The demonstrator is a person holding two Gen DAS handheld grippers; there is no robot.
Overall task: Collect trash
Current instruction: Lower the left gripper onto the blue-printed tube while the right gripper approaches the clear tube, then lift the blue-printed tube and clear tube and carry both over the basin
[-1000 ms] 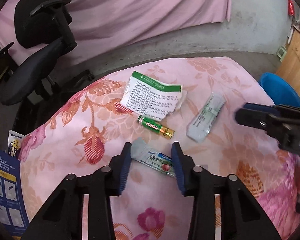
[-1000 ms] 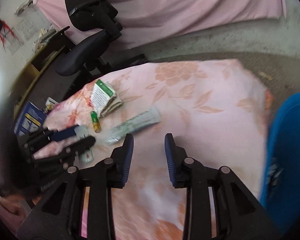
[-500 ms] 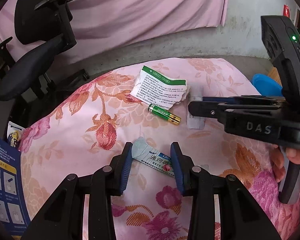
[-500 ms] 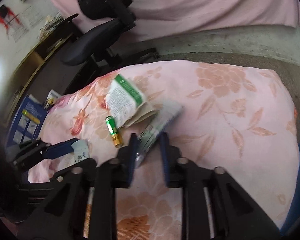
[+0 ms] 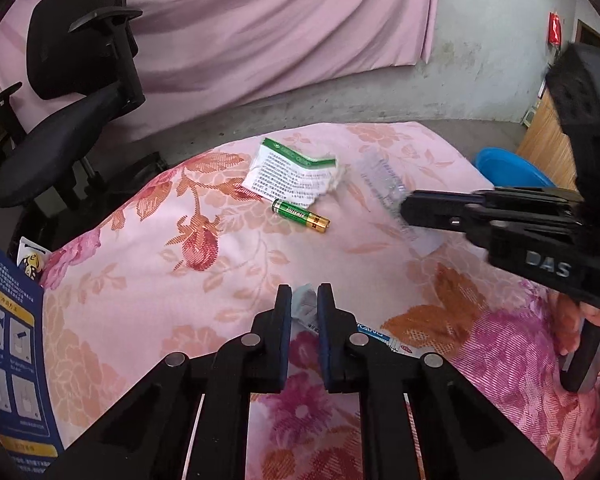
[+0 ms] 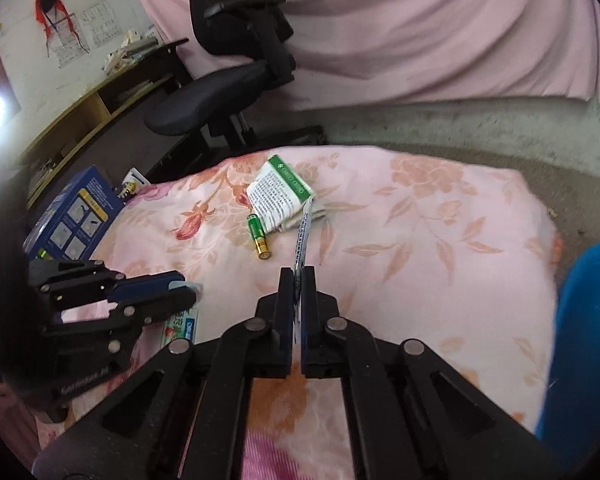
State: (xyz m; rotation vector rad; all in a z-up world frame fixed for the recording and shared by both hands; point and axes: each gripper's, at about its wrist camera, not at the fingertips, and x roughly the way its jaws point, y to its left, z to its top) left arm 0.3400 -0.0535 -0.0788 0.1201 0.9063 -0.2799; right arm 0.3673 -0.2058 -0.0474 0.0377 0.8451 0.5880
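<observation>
On a pink floral cloth (image 5: 204, 264) lie pieces of trash. My left gripper (image 5: 304, 295) is shut on a pale blue sachet wrapper (image 5: 305, 305), whose printed end (image 5: 384, 340) sticks out to the right under the finger. My right gripper (image 6: 298, 273) is shut on a long silvery wrapper (image 6: 305, 229), held edge-on and lifted; in the left wrist view that silvery wrapper (image 5: 382, 176) is blurred at the right gripper's tip (image 5: 410, 210). A green-and-white leaflet (image 5: 290, 172) and a green battery (image 5: 300, 215) lie on the cloth between them.
A blue bin (image 6: 588, 332) stands to the right of the cloth, also seen as the blue bin (image 5: 512, 168). A black office chair (image 5: 72, 92) stands at the far left. A blue box (image 5: 8, 340) sits at the cloth's left edge. A pink curtain hangs behind.
Both grippers have closed: the left on the sachet wrapper, the right on the silvery wrapper, which now stands lifted edge-on off the cloth.
</observation>
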